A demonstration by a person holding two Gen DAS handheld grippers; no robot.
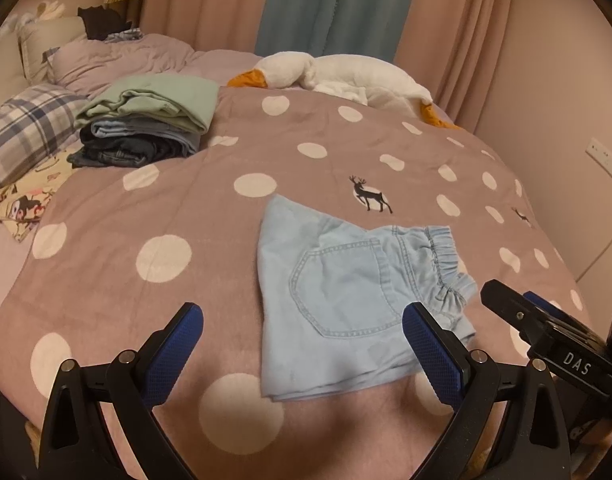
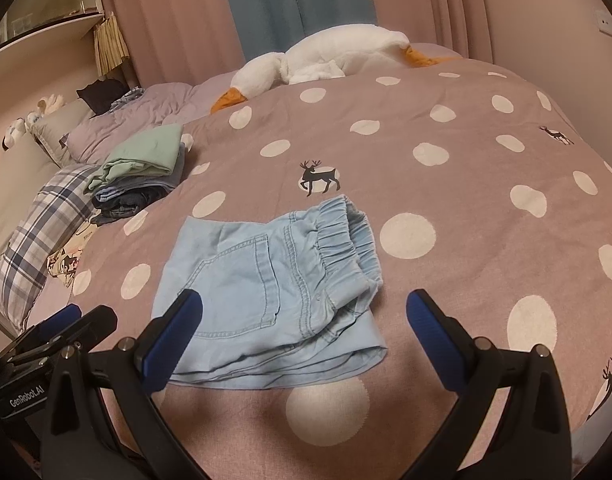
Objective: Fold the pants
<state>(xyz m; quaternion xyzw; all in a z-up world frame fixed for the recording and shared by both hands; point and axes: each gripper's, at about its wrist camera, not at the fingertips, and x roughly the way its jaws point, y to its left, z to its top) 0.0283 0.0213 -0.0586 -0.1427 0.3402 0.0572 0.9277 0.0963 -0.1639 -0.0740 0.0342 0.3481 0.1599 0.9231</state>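
**Folded pale-blue pants on bed, both grippers released**

While lying flat on the mauve blanket with white polka dots and black deer motifs (image 1: 106, 216), the pale-blue denim pants with a stitched back pocket and gathered elastic waistband (image 1: 342, 296) are sitting folded into a compact rectangle, waistband turned toward the right.

- Left gripper (image 1: 302, 332): black frame, blue-padded fingers (image 1: 174, 344) standing spread wide, grasping nothing, hovering over the near edge of the pants.
- Right gripper (image 2: 304, 320): fingers (image 2: 430, 328) likewise spread, holding nothing, poised above the pants.
- Stack of folded garments, green on top of blue and dark denim (image 1: 146, 120): resting well apart, at far left of the bed.
- White plush goose with orange beak (image 1: 326, 72): lying along the far edge.
- Plaid pillow (image 1: 22, 128): lying beside the stack.
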